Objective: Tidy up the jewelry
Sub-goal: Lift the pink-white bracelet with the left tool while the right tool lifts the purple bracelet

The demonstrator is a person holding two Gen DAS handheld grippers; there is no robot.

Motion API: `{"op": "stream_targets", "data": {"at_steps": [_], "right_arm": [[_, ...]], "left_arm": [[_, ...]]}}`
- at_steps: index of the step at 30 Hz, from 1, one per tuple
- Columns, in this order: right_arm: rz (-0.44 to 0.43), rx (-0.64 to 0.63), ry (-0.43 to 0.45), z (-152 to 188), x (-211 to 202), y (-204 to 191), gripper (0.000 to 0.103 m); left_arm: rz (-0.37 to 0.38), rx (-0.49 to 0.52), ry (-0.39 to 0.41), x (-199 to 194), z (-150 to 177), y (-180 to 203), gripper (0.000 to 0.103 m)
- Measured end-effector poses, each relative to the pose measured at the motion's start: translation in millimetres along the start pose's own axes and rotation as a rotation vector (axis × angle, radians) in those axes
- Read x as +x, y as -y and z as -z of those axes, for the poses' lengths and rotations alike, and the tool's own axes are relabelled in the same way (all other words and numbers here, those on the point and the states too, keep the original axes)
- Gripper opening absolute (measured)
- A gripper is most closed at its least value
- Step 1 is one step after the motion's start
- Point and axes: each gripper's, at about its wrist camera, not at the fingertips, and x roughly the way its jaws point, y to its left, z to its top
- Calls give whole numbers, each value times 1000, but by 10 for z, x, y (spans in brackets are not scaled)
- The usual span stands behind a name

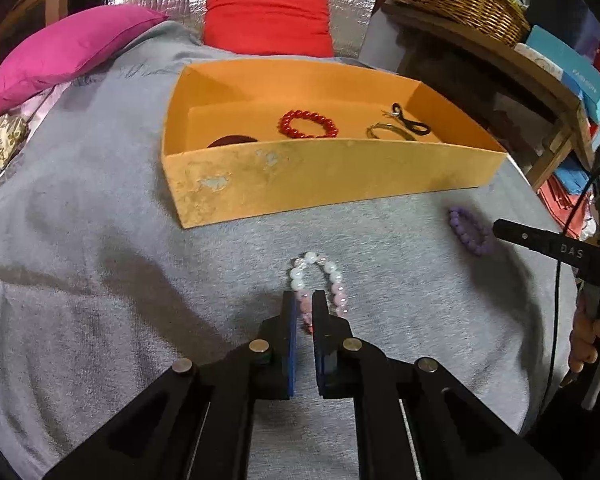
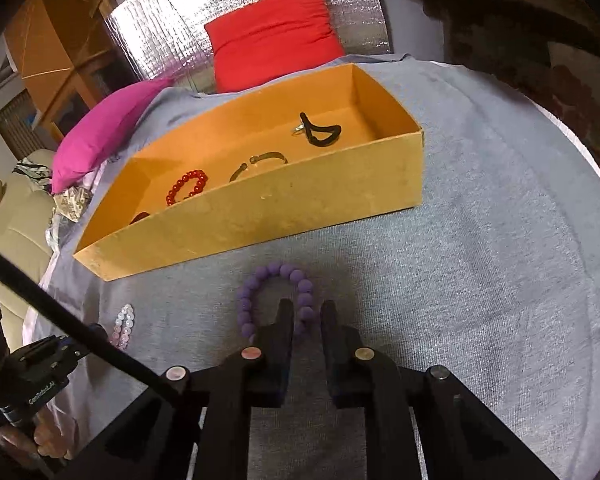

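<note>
Working on a desk (image 1: 80, 208) draped in grey cloth, I keep the orange box (image 1: 320, 184) just ahead of both tools so each carry will be short. It already holds a red bead bracelet (image 1: 309, 123), a thin bangle (image 1: 388, 131) and a black loop (image 1: 410, 119), which I take to be the sorted pieces.

My left hand-held gripper (image 1: 304, 304) is clenched on the near side of the pink-and-white bead bracelet (image 1: 320, 276), whose far arc fans out on the cloth beyond the fingertips; pinching one strand should let the rest hang free when I lift.

My right hand-held gripper (image 2: 307, 312) straddles the right side of the purple bead bracelet (image 2: 276, 292), the jaws drawn in on that strand. The beads sit between the fingers and I judge them gripped, though the pads' contact is hard to see. Both bracelets lie outside the box, between it and me.
</note>
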Motion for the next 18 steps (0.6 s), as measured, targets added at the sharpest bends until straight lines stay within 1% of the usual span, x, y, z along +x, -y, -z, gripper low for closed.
{"op": "stream_targets", "data": {"at_steps": [2,4,5,6,8,9,11,15,16,17,18], "right_arm": [[8,-3,0,-13,-2,0,15],[1,1,5,-26,-18,-4,15],[1,2,4,-37,-10,-10,16],[-1,0,3,-40,-9,-15,16],[5,-3,-5,-43,9,-22,20],[11,-7,-12,-40,19,-25,23],[11,-18,-19,-38,30,-50,34],[7,-49,-5,-34,23,-139,39],[2,-55,-8,-34,35,-168,45],[2,-62,-10,-31,53,-204,56],[10,-76,-10,-25,66,-245,60]], "left_arm": [[3,-6,-4,-1,3,-13,8],[11,-8,-5,-6,1,-16,12],[20,-8,-6,-8,3,-10,23],[24,-6,-6,-13,7,0,40],[20,3,-1,-31,17,28,58],[21,11,4,-42,22,43,58],[25,23,6,-46,27,65,58],[2,41,-18,15,67,97,58],[0,49,-23,28,78,109,58],[-4,58,-27,41,88,123,58],[-11,65,-31,57,97,137,58]]}}
